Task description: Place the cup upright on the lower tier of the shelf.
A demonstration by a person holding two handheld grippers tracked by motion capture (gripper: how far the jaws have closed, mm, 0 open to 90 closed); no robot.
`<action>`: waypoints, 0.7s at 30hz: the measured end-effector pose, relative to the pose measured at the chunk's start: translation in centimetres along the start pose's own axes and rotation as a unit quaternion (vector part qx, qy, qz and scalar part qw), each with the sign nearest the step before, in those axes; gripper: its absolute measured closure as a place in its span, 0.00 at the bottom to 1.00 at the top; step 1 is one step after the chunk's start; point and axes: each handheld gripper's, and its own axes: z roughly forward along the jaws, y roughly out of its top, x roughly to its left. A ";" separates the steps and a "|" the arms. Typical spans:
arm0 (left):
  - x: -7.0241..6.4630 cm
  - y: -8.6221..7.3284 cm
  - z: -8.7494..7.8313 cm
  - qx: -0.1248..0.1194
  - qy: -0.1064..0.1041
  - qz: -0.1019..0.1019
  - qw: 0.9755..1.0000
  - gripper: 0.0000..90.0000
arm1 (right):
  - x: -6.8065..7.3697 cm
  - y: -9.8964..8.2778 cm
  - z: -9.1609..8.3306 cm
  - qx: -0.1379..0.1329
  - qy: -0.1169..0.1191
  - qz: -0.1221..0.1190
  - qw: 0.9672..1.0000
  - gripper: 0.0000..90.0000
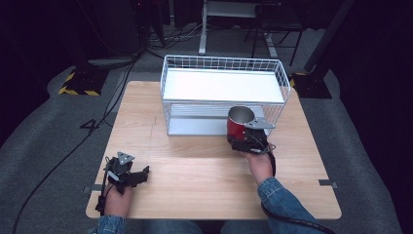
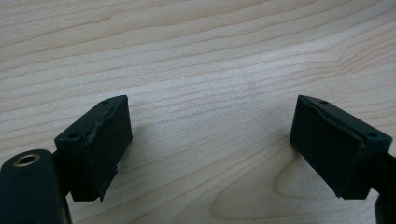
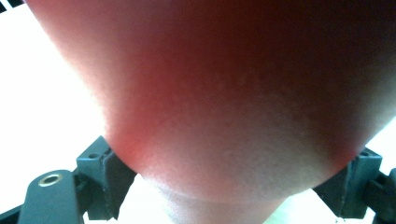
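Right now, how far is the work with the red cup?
Done: the right tongs are shut on the red cup and hold it in front of the white wire rack. In hand: carrying it. Left, probably: setting it in the rack. The left tongs rest open on the table.

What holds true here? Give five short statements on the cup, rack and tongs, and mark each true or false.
1. The right tongs grip a red cup. True.
2. The cup lies tipped on the rack's top shelf. False: it is upright, held in front of the rack, near its lower shelf.
3. The left tongs are open with only bare table between them. True.
4. The rack is black wood. False: it is white wire with white shelves.
5. The left tongs hold a spoon. False: they hold nothing.
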 end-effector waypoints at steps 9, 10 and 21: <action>0.0 0.0 0.0 0.001 0.000 0.002 1.000 0.15 | 0.7 0.9 2.4 -0.002 -0.002 0.006 1.000 0.20; 0.0 0.0 0.0 0.000 0.000 0.001 1.000 0.15 | 0.8 1.1 2.8 -0.004 -0.004 0.007 1.000 0.20; 0.0 0.0 0.0 0.000 -0.002 -0.001 1.000 0.15 | 0.9 2.2 4.7 -0.015 -0.024 0.015 0.999 0.20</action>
